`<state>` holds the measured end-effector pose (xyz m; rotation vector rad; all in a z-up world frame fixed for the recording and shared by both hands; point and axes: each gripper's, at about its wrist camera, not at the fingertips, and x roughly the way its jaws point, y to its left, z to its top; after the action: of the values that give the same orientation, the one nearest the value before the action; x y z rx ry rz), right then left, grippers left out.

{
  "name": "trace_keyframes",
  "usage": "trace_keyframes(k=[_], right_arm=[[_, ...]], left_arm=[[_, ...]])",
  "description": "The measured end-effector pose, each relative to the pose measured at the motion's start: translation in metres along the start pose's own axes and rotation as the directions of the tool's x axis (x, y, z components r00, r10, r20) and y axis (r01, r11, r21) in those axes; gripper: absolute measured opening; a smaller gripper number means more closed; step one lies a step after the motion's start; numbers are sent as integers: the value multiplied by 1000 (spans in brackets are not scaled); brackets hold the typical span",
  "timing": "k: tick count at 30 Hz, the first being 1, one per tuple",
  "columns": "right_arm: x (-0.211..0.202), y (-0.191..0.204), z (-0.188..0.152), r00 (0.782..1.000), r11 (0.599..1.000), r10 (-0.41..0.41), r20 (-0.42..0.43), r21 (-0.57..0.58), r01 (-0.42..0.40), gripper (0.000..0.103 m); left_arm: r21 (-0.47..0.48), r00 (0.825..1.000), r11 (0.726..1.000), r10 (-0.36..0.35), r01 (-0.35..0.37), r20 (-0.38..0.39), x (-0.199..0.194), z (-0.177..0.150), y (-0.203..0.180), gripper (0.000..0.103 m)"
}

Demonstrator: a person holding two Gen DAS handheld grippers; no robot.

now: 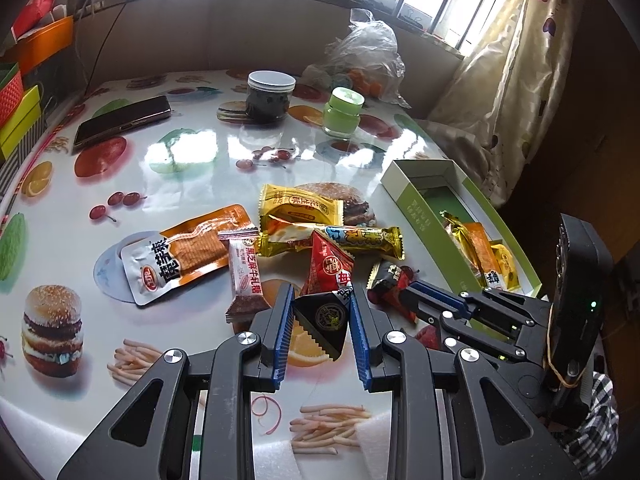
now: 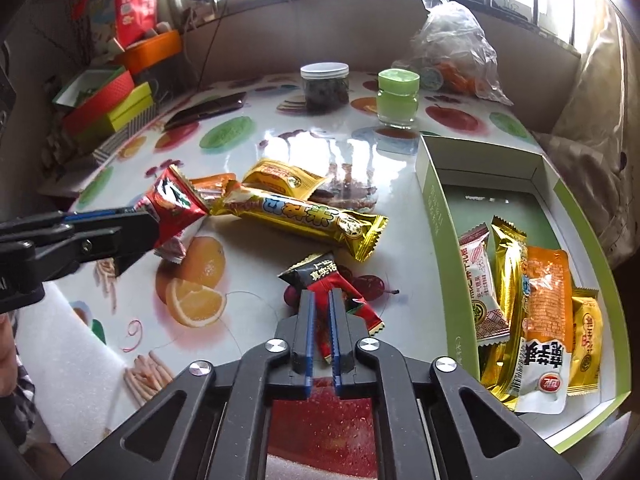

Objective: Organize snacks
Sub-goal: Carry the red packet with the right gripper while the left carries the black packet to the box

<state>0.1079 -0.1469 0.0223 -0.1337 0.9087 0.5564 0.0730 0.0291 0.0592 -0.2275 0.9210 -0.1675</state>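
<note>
Hidden: the near part of the red triangle snack [image 1: 320, 312] was tucked between the blue pads, so its printed words were cut off.
Hard to see: the dark stuff in the white-lid jar [image 2: 325, 87] and the things in the clear plastic bag [image 2: 452, 44] were too blurry to name.
Cut off: the green box [image 2: 430, 204] ran out of the picture at its near corner.
Left claw [image 1: 320, 304]: it was clenched on the red triangle snack, lifted a bit above the worktop [image 1: 192, 152].
Right claw [image 2: 320, 320]: it was pinched tight on the red and black candy [image 2: 320, 276], which lay on the worktop just beside the box.
Snack pile: the long gold bar [image 2: 298, 216] lay in the middle, touching a yellow packet [image 2: 284, 178] behind it.
In the box: a white packet [image 2: 482, 280], a gold one, an orange one [image 2: 546, 292] and a small yellow one lay side by side at the near end.
Look of the snacks: shiny, crinkly wrappers with zigzag ends.
</note>
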Motion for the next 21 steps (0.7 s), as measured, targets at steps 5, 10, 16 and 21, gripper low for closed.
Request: trace_keyframes(k=[5, 10, 16, 21], right_arm=[[3, 5, 8, 999, 997, -44, 6, -58, 44, 41], [27, 12, 10, 996, 993, -68, -65, -102, 61, 42], [23, 8, 9, 998, 997, -50, -36, -64, 48, 28], [12, 5, 9, 999, 998, -47, -8, -38, 46, 24]], left_arm=[[-4, 1000, 1000, 4, -4, 2, 0, 0, 1, 28], [-9, 1000, 1000, 3, -3, 0, 0, -1, 3, 28], [-7, 1000, 1000, 1, -1, 2, -1, -1, 2, 28], [2, 1000, 1000, -6, 6, 8, -2, 1, -3, 28]])
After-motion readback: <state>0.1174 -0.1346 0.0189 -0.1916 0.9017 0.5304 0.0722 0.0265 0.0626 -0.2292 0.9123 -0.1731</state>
